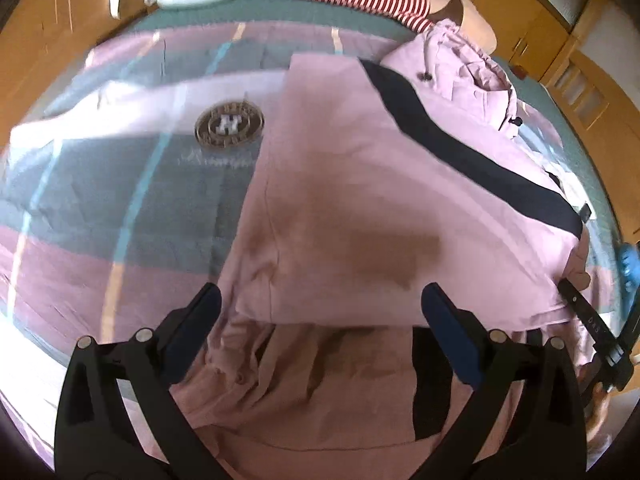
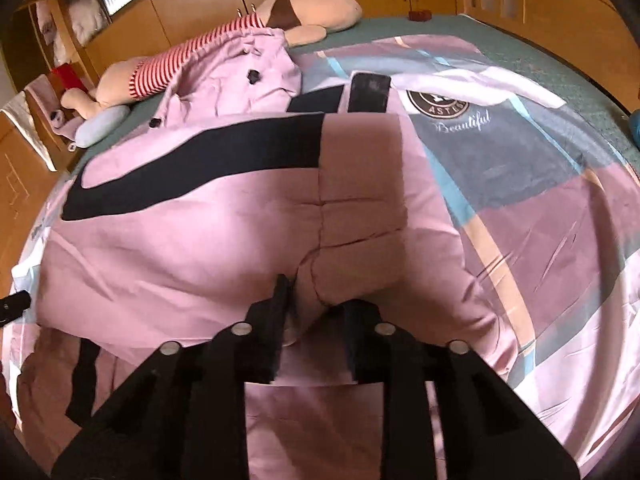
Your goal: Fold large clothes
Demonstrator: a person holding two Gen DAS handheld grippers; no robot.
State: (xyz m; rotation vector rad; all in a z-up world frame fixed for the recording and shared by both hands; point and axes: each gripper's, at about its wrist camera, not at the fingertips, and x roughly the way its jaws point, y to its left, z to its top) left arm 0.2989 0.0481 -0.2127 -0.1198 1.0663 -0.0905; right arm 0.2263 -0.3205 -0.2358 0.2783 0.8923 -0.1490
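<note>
A large pink jacket (image 1: 352,184) with a black stripe (image 1: 472,152) lies on the bed, its lower part folded over itself. Its hood (image 1: 468,68) lies at the far end. My left gripper (image 1: 320,300) is open and empty, hovering just above the folded edge of the jacket. In the right wrist view the jacket (image 2: 200,232) fills the middle. My right gripper (image 2: 316,300) is shut on a bunched fold of the pink fabric (image 2: 316,280). The right gripper also shows at the right edge of the left wrist view (image 1: 588,312).
The bed carries a patterned quilt (image 1: 120,200) in pink, grey and blue with a round emblem (image 1: 229,125). A plush doll in a red striped top (image 2: 192,48) lies at the bed's far side. A dark phone-like slab (image 2: 368,92) lies beyond the jacket. Wooden cupboards (image 2: 200,4) surround the bed.
</note>
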